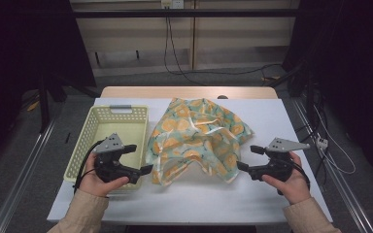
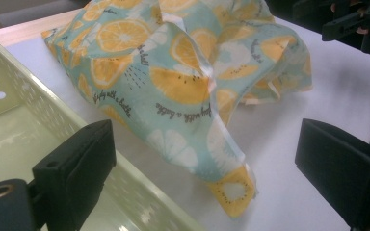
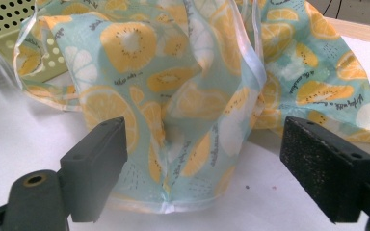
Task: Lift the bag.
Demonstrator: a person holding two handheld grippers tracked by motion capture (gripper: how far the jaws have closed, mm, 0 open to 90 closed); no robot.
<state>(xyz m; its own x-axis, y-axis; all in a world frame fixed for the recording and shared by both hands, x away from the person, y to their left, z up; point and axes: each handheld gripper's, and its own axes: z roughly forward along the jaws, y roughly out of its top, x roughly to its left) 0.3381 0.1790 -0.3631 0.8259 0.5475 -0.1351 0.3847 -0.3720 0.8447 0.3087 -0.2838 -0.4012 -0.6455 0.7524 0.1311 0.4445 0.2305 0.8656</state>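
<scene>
One cloth (image 1: 196,138); one basket (image 1: 108,116); two tools; one table (image 1: 291,126)

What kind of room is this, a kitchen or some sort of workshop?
Probably a lab or recording bay, not a kitchen: the white table stands between metal frame rails, cables trail down the back wall, and a person holds the left gripper and right gripper.

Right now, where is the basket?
In the high view the pale green basket sits at the table's left side, just left of the fruit-print cloth, with the left tongs over its near corner.
</scene>
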